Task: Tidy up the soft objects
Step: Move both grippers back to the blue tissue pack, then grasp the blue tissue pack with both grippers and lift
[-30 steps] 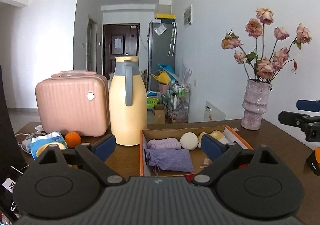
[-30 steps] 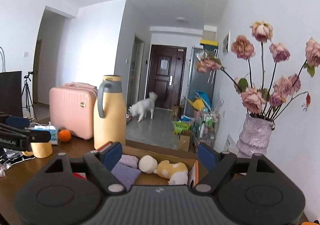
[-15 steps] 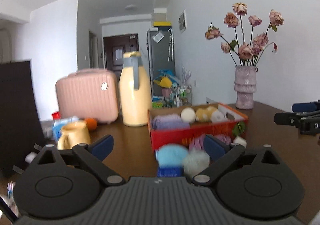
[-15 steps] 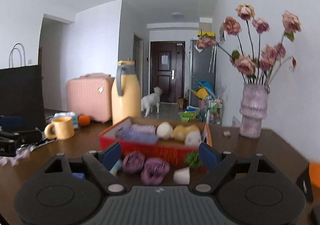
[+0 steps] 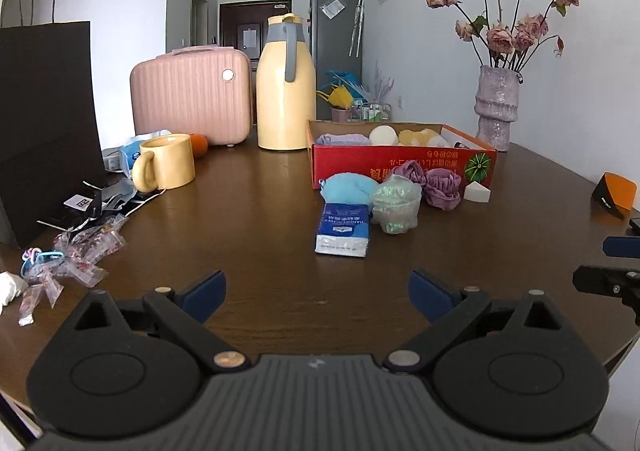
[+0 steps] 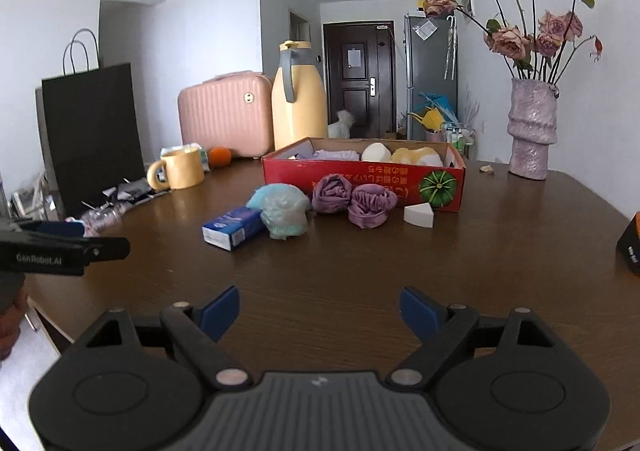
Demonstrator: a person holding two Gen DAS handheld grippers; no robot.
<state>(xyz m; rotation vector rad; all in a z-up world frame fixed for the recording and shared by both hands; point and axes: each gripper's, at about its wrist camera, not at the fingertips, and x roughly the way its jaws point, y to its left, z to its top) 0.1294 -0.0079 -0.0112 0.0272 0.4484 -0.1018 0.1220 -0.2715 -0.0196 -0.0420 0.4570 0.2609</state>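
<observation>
Your left gripper (image 5: 316,291) hangs low over the dark wooden table (image 5: 260,219) with its jaws spread wide and nothing between them; your right gripper (image 6: 320,309) does the same, its blue pads set well apart over bare wood. The soft things lie in a loose cluster ahead of you, just in front of the red cardboard box (image 5: 400,167); a light blue plush (image 5: 348,187) sits at the left, a pale green bundle in clear wrap (image 5: 396,207) is pressed against its right side, and two rolled purple cloths (image 6: 352,199) lie side by side close to the box wall. A tissue pack (image 5: 344,229) lies flat nearest to you, touching the blue plush; a white wedge sponge (image 6: 419,214) rests to the right of the purple rolls, below the melon print on the box. Inside the box you can see lilac cloth, a cream ball and a yellow-and-white plush. A yellow mug (image 5: 168,161) stands off to the left, near an orange (image 5: 199,145); behind them stand a pink case (image 5: 192,103) and a yellow thermos jug (image 5: 285,91); a vase of dried roses (image 5: 496,107) stands beyond the box on the right.
</observation>
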